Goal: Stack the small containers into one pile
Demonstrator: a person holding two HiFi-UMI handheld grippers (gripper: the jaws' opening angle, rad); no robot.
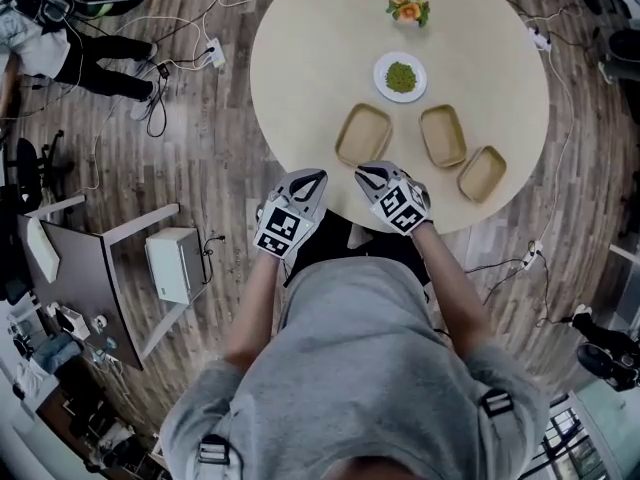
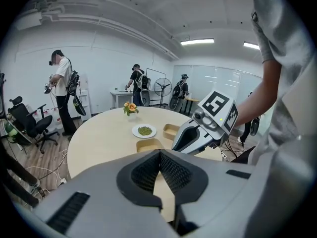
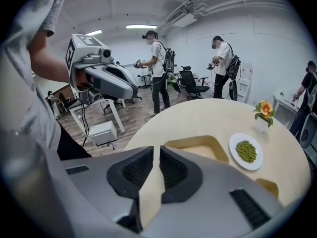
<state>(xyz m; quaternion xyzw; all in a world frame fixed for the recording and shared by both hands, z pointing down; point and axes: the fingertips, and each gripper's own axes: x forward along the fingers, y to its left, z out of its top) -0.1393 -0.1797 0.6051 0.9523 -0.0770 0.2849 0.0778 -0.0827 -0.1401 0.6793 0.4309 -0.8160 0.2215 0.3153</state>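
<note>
From above, the head view takes in the whole round tabletop [image 1: 310,58] with all three small containers lying apart and unstacked along its near edge: the left container [image 1: 363,134] at about 7 o'clock, the middle container [image 1: 443,135] at 5 o'clock and the right container [image 1: 482,173] at 4 o'clock. A plate [image 1: 400,76] of green bits sits near the centre and a flower [image 1: 408,6] at 12 o'clock. Only the gripper views show the jaws. The left hand-held gripper [image 1: 315,176], off the tabletop's rim at 7 o'clock, has its jaws pressed together at the tips with nothing between them. The right hand-held gripper [image 1: 365,171] hangs just short of the left container, its jaws parted by a narrow slit and empty. The left gripper view shows just two containers, the third being hidden behind the right hand-held gripper. Both gripper views also show people [image 3: 158,68] standing across the room.
</note>
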